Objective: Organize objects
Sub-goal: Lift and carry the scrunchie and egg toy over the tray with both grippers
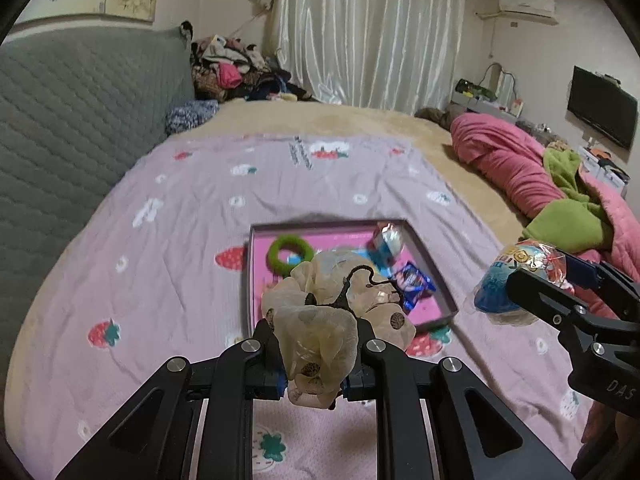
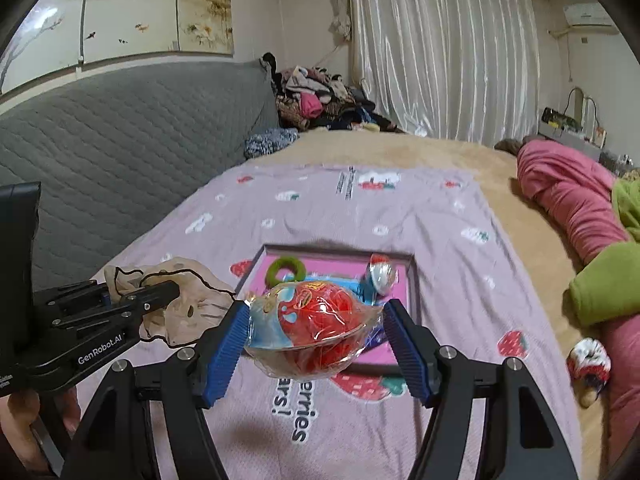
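Fabric first, on your left: the cream scrunchie [image 1: 320,320] is bunched between the pads of your left gripper [image 1: 316,376], which is clamped on it above the strawberry-print sheet [image 1: 168,216], just short of the pink tray [image 1: 436,280]. It looks very light and fully soft, so it will squash and spring back rather than slip; a dark wavy trim runs along its edge and loose folds spill out past the fingers toward the tray. You hold it by one gathered lobe, which seems a safe place, though the hanging folds could snag on the tray wall when you let go.

Inside the tray lie a green ring [image 1: 289,253], a blue snack packet [image 1: 412,284] and a small wrapped toy [image 1: 387,240] near the far right corner, so free floor is mostly at the near left.

On your right, the right gripper [image 2: 316,330] grips a wrapped red-and-blue ball [image 2: 312,326] in clear crinkly film, held over the tray's near edge. Its blue ribbed pads press the wrapper's ends more than the ball itself. Judge this one slippery: film slides on film, and the round body could roll out of the bag's slack or roll once set down. It looks light and not fragile. A hold across the ball's widest part would be firmer than one on loose film.

Farther right a pink quilt [image 2: 576,208] lies heaped, well apart.
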